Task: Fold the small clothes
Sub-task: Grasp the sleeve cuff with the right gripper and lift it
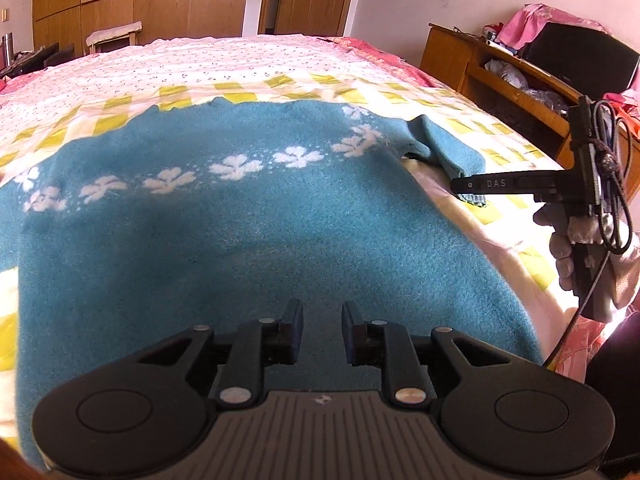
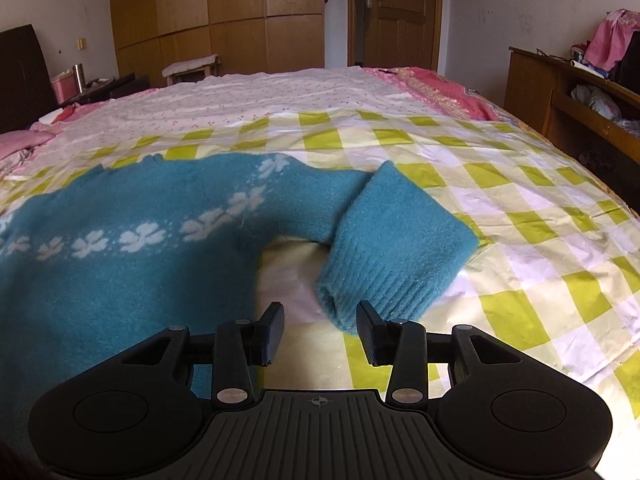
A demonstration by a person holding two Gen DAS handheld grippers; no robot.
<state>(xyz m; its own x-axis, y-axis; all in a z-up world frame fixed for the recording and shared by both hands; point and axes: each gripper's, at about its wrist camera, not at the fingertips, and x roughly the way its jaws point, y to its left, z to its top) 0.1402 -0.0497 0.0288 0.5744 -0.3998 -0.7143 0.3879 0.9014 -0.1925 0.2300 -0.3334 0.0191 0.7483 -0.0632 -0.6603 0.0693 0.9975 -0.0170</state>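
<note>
A small teal sweater (image 1: 208, 240) with a band of white flowers lies flat on the bed; it also shows in the right wrist view (image 2: 120, 248). Its right sleeve (image 2: 384, 248) is bent back toward me, ribbed cuff (image 2: 372, 292) nearest. My left gripper (image 1: 322, 328) is open and empty, low over the sweater's lower body. My right gripper (image 2: 320, 328) is open and empty, its fingers just in front of the cuff without holding it. The right gripper also shows from the side in the left wrist view (image 1: 472, 186), at the sleeve end.
The bed has a yellow-and-white check sheet (image 2: 520, 240), with a floral sheet (image 2: 260, 96) and pink bedding (image 2: 448, 92) beyond. A wooden desk (image 2: 560, 92) with clutter stands at the right. A wardrobe (image 2: 208, 12) and door (image 2: 396, 12) are at the back.
</note>
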